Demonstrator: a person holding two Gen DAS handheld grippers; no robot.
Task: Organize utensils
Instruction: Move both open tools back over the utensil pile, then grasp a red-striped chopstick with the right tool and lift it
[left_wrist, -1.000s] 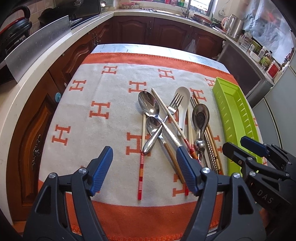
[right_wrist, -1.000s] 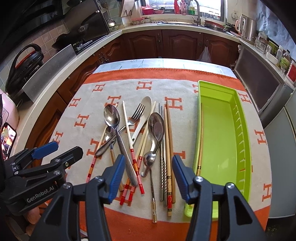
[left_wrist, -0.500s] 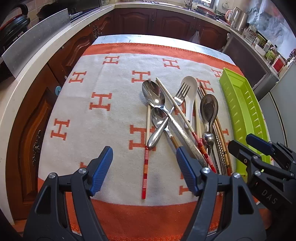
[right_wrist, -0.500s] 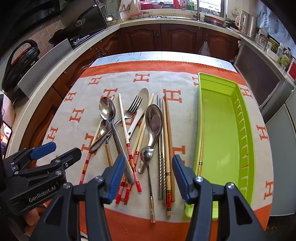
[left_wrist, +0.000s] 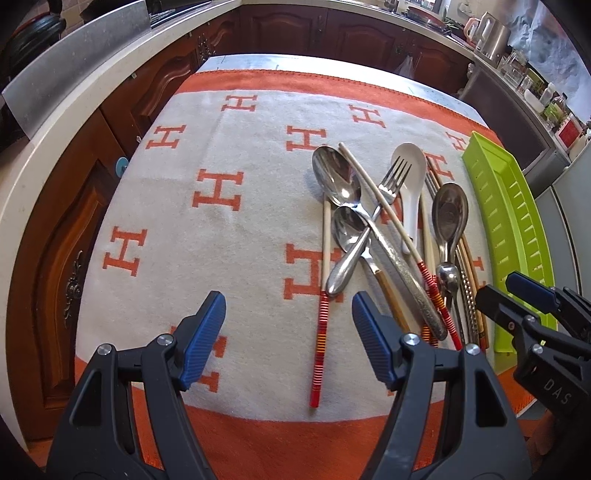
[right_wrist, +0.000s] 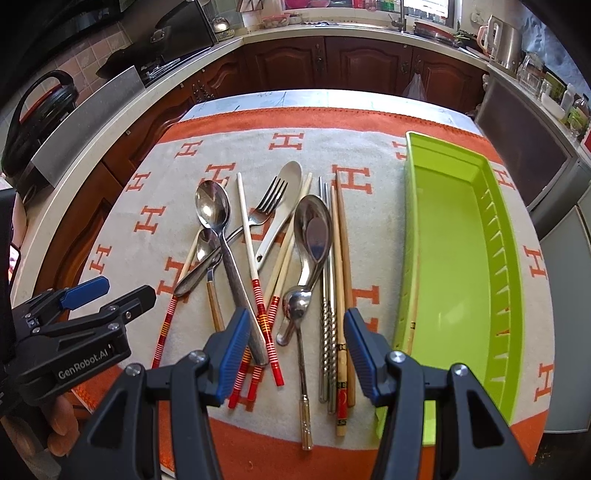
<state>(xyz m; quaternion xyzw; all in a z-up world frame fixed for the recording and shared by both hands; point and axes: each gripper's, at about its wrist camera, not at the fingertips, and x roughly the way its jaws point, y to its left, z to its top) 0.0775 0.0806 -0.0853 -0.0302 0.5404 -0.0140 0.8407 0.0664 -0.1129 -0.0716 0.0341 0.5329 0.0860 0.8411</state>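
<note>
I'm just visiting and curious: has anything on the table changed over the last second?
Only the left gripper moved, sinking closer to the cloth; nothing was grasped or released. The right gripper stayed put, both stayed open and empty, and the utensil pile and green tray lie unchanged.

A mixed heap of utensils is spread on the cloth: a large steel spoon (right_wrist: 212, 210) crossed over a fork (right_wrist: 271, 197), a white ladle spoon (right_wrist: 286, 184), red-banded chopsticks (right_wrist: 258, 291), and wooden and metal chopsticks (right_wrist: 341, 258). At three o'clock of the heap, a lime-green tray (right_wrist: 509, 295) is laid lengthwise.
</note>
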